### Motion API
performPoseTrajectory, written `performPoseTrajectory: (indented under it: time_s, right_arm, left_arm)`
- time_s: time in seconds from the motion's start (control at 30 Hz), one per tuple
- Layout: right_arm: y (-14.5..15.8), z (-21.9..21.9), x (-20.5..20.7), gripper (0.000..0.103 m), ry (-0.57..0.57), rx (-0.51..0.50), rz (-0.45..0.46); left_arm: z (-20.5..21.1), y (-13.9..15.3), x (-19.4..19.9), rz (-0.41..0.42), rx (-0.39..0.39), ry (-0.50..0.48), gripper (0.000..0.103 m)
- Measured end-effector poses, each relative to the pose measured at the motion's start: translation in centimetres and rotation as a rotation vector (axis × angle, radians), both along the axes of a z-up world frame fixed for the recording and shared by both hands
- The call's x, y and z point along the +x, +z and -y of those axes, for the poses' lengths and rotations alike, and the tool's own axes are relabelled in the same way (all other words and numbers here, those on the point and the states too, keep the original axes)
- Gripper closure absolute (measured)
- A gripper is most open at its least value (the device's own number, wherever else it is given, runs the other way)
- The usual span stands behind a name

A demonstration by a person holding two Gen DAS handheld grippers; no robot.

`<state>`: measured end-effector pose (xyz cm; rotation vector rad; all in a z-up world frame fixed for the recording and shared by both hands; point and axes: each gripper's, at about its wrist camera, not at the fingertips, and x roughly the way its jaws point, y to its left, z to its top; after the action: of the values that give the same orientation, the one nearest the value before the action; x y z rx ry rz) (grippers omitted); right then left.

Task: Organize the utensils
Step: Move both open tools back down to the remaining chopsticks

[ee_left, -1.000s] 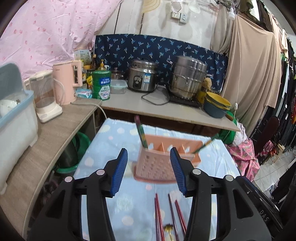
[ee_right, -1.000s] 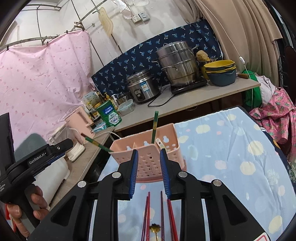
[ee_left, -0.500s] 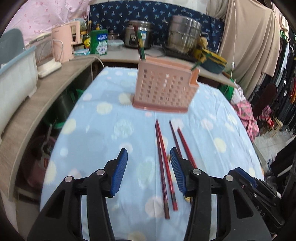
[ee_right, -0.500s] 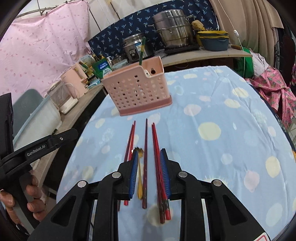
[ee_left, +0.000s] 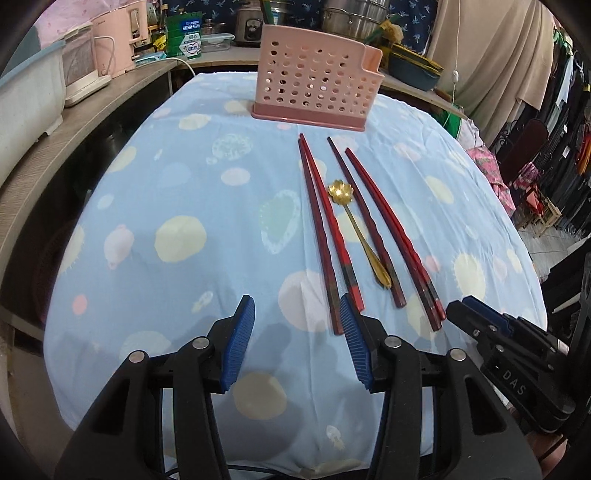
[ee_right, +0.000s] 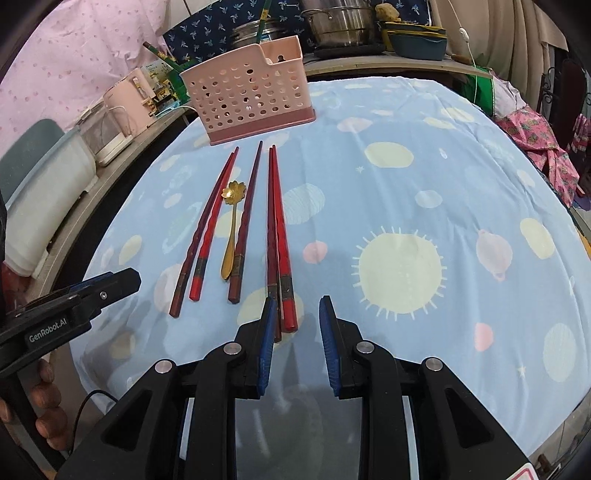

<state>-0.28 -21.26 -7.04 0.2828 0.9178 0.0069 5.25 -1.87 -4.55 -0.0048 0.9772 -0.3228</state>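
Several red chopsticks [ee_left: 325, 229] [ee_right: 277, 229] and a gold flower-bowl spoon [ee_left: 341, 192] [ee_right: 233, 192] lie side by side on the blue spotted cloth. Behind them stands the pink perforated holder [ee_left: 317, 81] [ee_right: 251, 99], with green chopsticks [ee_right: 261, 20] leaning out of it. My left gripper [ee_left: 297, 306] hangs open over the cloth; its right finger overlaps the near ends of the left chopstick pair. My right gripper [ee_right: 297, 306] is open with a narrow gap. The near ends of the right chopstick pair lie just at its left finger, not pinched.
A wooden counter [ee_left: 74, 122] runs along the left with a pink kettle [ee_left: 118, 37], a blender and a plastic bin. Steel pots [ee_right: 340, 22] and bowls sit on the shelf behind. Hanging clothes [ee_left: 554, 110] fill the right side. The table's near edge is just under both grippers.
Both grippers have come down and back toward the table's near edge and tipped downward. The holder now sits far off, and the chopsticks and spoon lie in full view. Jaw gaps look unchanged.
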Motion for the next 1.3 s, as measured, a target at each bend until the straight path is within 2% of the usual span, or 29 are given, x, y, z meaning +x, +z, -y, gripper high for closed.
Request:
performPoseTrajectory:
  time_s: [0.9, 1.3]
  right_arm:
    - [-1.3, -0.5, 2.2, 0.082, 0.019, -0.046, -0.008]
    - [-1.3, -0.7, 2.6, 0.084, 0.024, -0.053, -0.005]
  left_arm:
    - [2.0, -2.6, 1.3, -0.053, 0.031, -0.032, 0.057]
    - [2.8, -3.0, 1.9, -0.019, 0.074, -0.041, 0.058]
